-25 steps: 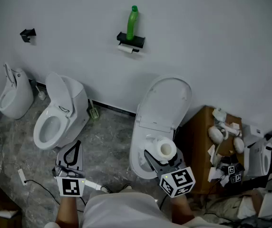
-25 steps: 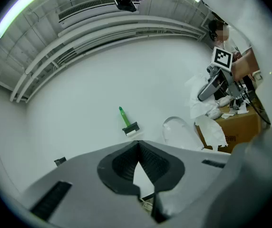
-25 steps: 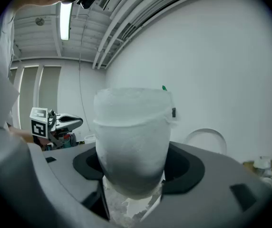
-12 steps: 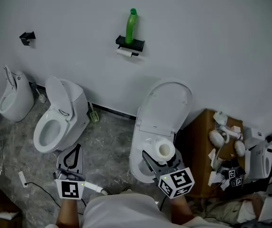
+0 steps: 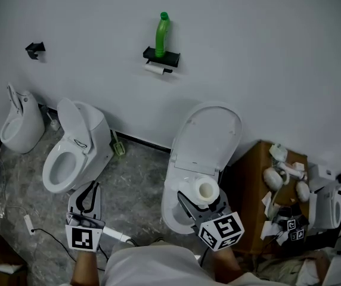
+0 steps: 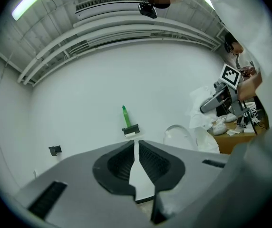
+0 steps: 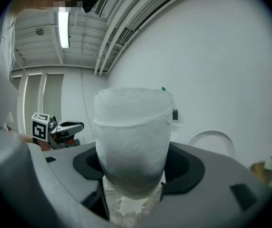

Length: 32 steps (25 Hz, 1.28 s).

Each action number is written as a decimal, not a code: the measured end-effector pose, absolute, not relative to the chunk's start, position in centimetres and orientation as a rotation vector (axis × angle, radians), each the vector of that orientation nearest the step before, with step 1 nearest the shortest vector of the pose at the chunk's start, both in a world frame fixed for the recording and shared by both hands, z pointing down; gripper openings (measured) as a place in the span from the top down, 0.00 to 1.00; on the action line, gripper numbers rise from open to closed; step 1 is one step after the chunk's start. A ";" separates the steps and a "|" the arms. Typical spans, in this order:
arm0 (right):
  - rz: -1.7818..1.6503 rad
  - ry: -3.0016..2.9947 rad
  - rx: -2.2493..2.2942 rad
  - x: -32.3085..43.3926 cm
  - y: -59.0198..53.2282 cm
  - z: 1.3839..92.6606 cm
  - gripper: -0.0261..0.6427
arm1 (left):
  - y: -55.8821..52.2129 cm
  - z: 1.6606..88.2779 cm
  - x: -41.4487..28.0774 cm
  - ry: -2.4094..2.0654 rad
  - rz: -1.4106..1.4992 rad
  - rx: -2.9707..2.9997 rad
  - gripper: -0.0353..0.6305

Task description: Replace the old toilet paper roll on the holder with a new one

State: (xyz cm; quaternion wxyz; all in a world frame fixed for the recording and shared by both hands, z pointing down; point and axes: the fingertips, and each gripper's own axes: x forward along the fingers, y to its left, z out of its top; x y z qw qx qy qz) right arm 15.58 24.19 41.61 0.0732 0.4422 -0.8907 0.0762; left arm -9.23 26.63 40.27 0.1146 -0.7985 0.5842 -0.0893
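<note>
- Toilet (image 5: 209, 130): lid up, standing on the floor below the right gripper.
- Right gripper (image 5: 201, 196): fingers wide apart, clamped on the new roll's sides.
- Left gripper (image 5: 90, 190): fingers closed together, nothing between them.
- New roll (image 5: 206, 189): held upright over the toilet bowl. Probably light, soft and crushable; best gripped gently across the sides.
- Holder (image 5: 162, 56): wall-mounted, well apart from both grippers.
- Old roll (image 5: 155, 68): hanging beneath the holder.

The left gripper (image 5: 92, 188) sits at the lower left of the head view, pointing up the frame, its jaws pressed together with nothing between them. The right gripper (image 5: 204, 193), lower centre-right, has its jaws spread wide and clamped on a toilet paper roll (image 7: 132, 137). The left forearm (image 5: 84, 268) and right forearm (image 5: 225, 268) enter from the bottom edge. How each handle is held is hard to tell behind the marker cubes (image 5: 82, 238).
</note>
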 end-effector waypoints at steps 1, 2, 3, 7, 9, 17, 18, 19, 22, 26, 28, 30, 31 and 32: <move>0.230 -2.679 1.326 15.8 24.1 41.7 0.49 | 26.6 40.1 -9.2 1.721 -0.258 -2.334 0.93; 0.234 -2.681 1.327 16.1 24.0 41.8 0.49 | 26.5 40.0 -9.2 1.725 -0.263 -2.326 0.89; 0.241 -2.683 1.331 16.4 24.0 41.9 0.49 | 26.2 39.9 -9.2 1.727 -0.274 -2.318 0.83; 0.270 -2.685 1.333 17.5 23.9 42.6 0.49 | 24.9 38.5 -9.7 1.741 -0.246 -2.288 0.66; 0.286 -2.674 1.344 18.4 24.2 42.9 0.48 | 24.5 38.1 -9.6 1.732 -0.242 -2.275 0.55; 0.294 -2.674 1.365 19.6 23.2 43.6 0.48 | 23.4 39.0 -8.2 1.730 -0.284 -2.296 0.46; 0.301 -2.670 1.365 19.6 23.1 43.8 0.49 | 23.3 39.3 -8.3 1.738 -0.287 -2.303 0.46; 0.308 -2.664 1.366 19.5 23.0 44.0 0.49 | 23.1 39.7 -8.5 1.744 -0.293 -2.309 0.46; 0.309 -2.634 1.377 19.1 22.1 44.6 0.48 | 21.6 41.3 -9.0 1.736 -0.318 -2.334 0.46; 0.294 -2.581 1.417 18.6 19.9 44.9 0.49 | 18.1 42.7 -9.2 1.707 -0.258 -2.395 0.46; 0.291 -2.556 1.450 18.1 18.1 44.7 0.49 | 15.7 43.3 -9.7 1.698 -0.234 -2.433 0.46; 0.306 -2.534 1.475 17.2 16.1 44.5 0.49 | 13.0 43.5 -10.5 1.670 -0.228 -2.453 0.46; 0.312 -2.524 1.480 16.6 15.0 44.6 0.49 | 11.6 43.5 -10.9 1.655 -0.227 -2.456 0.46; 0.315 -2.513 1.481 15.9 13.7 44.7 0.49 | 10.1 43.4 -11.4 1.645 -0.218 -2.461 0.46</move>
